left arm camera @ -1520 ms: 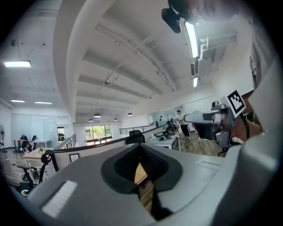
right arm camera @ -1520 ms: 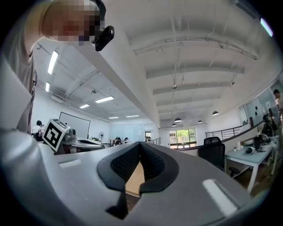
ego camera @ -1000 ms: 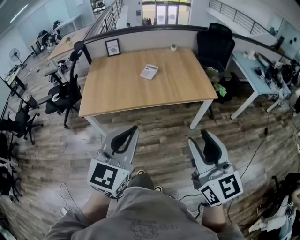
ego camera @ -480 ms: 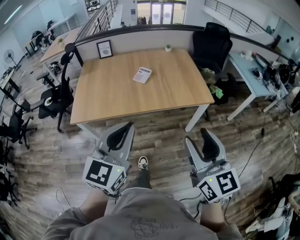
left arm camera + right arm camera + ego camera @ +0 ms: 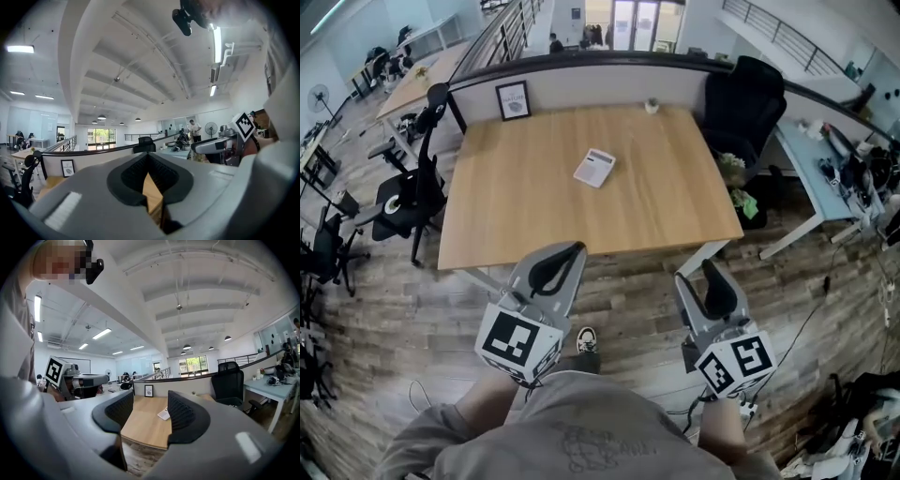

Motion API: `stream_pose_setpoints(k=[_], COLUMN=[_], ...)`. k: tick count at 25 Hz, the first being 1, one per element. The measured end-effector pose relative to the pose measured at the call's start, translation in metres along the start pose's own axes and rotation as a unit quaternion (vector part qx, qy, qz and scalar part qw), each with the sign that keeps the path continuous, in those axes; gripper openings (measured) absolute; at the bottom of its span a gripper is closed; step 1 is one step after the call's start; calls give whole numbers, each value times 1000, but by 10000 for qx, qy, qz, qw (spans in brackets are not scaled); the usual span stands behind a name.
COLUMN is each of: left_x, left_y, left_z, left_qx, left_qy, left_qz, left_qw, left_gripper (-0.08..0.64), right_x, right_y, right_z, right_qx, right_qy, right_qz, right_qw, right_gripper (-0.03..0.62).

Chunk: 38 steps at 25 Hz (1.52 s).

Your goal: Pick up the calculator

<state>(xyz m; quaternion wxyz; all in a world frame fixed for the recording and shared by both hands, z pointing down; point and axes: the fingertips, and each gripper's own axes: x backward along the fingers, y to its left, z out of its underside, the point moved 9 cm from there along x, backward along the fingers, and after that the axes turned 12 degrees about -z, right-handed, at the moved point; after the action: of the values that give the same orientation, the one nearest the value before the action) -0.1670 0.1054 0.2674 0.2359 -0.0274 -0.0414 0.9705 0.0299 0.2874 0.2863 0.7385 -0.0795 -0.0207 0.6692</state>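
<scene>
Head view: the calculator point(image 5: 594, 168) lies flat near the middle of the wooden table point(image 5: 534, 216), well apart from both grippers, which are held over the floor on the near side of the table, the left gripper point(image 5: 571, 249) with its jaws together and the right gripper point(image 5: 697, 272) spread. Left gripper view: the left gripper point(image 5: 149, 157) is closed at the tips on nothing. Right gripper view: the right gripper point(image 5: 151, 403) stands wide and empty, the calculator point(image 5: 164, 414) far off on the table point(image 5: 140, 427).

I see the flat white rectangular calculator point(image 5: 594, 168) lying flat and slightly askew on the light wooden tabletop point(image 5: 516, 216), just beyond its middle, alone.
</scene>
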Motion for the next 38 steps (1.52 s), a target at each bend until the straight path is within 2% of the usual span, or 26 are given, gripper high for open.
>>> stream_pose_setpoints(k=[9,13,16,25,30,38], left_x=[-102,-133,-148,-198,-238,-316], left_y=[99,136,155,183,193,199], left_z=[36,52,62,90,103,122], left_qx=[141,268,350,553,613,718], left_qy=[311,438,550,905,1125,1594], left_qz=[-81,-189,-310,-641,-1023,-1695], left_qw=[9994,9985,9974,9923,9865,9699], left_gripper=[2,2,2,2,2,2], right_x=[-148,-209,-245,-320,-365,-440], right_y=[-71,-98,-119,-184,-230,-324], right_z=[-3,5,16,48,64,99], right_qx=[-273,-234,-419,-758,-872,-1141], right_qy=[211,512,705,1238,1553,2293], right_qz=[-36,-149,-285,-637,-931,-1454], right_qw=[9994,9983,9962,9874,9796,9556], right_gripper=[212,212,212,212,212,212])
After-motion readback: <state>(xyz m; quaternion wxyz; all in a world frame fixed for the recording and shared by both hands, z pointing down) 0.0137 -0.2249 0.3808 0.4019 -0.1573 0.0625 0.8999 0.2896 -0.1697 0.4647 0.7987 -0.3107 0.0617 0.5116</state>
